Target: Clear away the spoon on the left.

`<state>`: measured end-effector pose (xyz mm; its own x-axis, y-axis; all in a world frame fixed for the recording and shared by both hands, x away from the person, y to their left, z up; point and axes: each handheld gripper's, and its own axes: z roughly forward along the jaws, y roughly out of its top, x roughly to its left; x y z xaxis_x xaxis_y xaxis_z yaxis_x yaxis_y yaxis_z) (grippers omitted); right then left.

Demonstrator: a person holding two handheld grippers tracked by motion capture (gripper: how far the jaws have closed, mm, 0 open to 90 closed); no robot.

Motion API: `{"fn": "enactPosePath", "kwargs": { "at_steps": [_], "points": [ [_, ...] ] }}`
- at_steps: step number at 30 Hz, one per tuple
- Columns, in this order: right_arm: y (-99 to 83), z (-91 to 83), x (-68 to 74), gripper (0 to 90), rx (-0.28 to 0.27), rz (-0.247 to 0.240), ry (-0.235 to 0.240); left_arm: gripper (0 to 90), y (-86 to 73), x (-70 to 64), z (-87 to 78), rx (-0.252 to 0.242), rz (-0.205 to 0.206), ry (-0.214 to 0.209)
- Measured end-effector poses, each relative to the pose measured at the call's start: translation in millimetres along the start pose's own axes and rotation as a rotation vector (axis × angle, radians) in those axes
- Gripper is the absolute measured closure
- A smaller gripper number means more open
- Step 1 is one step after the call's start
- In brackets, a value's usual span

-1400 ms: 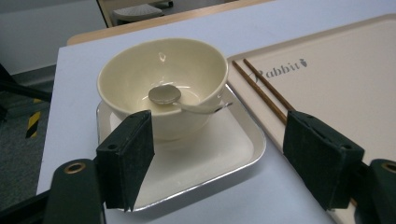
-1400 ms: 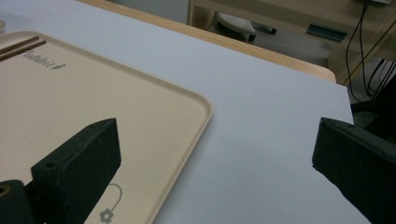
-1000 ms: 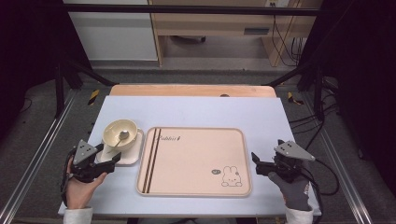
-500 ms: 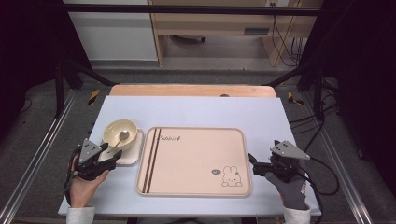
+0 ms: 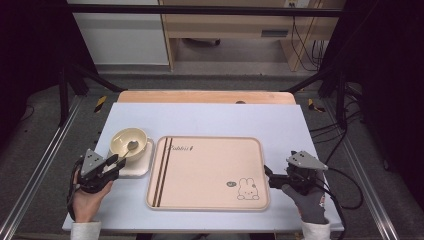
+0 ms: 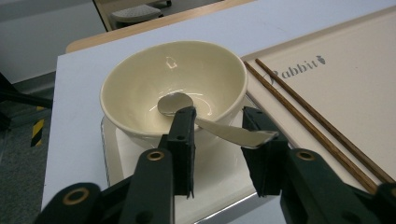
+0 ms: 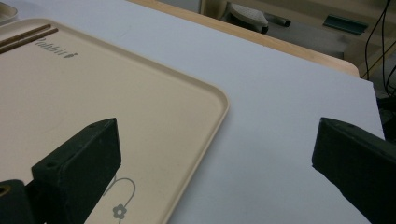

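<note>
Left claw (image 6: 217,133) has closed in, jaws part-open astride spoon handle (image 6: 233,133) in bowl (image 6: 140,88), ungripped; right claw (image 7: 215,154) gapes empty beside tray (image 7: 140,107).

Grey floor (image 5: 45,130) — wooden desk (image 5: 225,25) beyond

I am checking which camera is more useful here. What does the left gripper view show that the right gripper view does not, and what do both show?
Left gripper view alone: a cream bowl on a white square plate, with a spoon resting in it, handle out over the rim between the open jaws of the left tool; the jaws are not shut on it.

Right gripper view alone: the right tool, wide open over the tray's corner, and a small flower print.

Both: the beige tray with its two brown stripes, and the pale table.
</note>
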<state>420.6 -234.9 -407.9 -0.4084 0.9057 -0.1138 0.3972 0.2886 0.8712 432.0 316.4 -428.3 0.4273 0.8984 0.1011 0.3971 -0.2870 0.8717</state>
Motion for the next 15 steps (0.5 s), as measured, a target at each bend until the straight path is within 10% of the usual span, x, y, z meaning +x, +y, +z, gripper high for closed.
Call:
{"fn": "enactPosePath", "kwargs": {
  "at_steps": [15],
  "points": [
    [-0.3,0.4,-0.2,1.4,0.003,-0.006,-0.003,82.7,1.3,1.0,-7.6,-0.022,-0.032,0.029]
  ]
}}
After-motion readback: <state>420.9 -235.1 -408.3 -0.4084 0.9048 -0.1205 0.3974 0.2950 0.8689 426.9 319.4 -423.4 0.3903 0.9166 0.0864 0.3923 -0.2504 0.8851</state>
